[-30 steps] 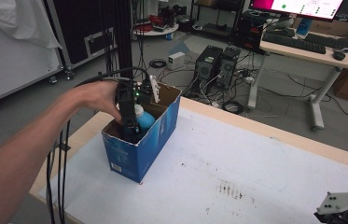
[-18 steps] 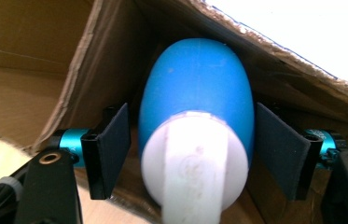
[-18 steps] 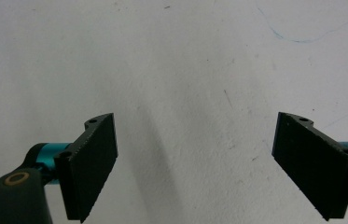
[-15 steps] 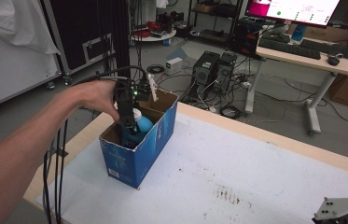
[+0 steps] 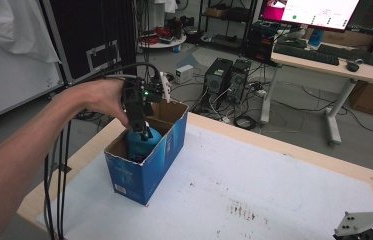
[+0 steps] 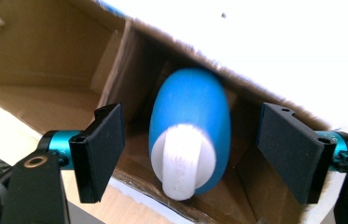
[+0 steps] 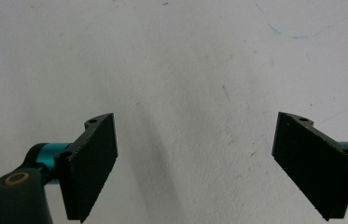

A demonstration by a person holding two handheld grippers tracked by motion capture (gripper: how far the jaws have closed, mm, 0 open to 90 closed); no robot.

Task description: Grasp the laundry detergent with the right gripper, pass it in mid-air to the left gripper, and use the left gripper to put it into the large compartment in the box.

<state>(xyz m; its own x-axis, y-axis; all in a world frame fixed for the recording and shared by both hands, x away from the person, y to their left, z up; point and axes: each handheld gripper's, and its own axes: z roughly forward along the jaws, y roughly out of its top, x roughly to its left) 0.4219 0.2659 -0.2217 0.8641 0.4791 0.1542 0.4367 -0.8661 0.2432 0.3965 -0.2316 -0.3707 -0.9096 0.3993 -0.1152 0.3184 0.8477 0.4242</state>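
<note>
Left claw (image 6: pixel 188 154) spread wide above blue bottle with white cap (image 6: pixel 189 130), gripping nothing; bottle upright inside open blue cardboard box (image 5: pixel 146 167) on counter (image 5: pixel 274 200). Right claw (image 7: pixel 216 161) wide open, empty.

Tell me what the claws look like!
Each claw has two flat black jaws on shiny teal posts. The left claw has a tiny green light and black cables trailing off. The right claw carries a grey three-cornered plate. The arm is bare, no sleeve.
</note>
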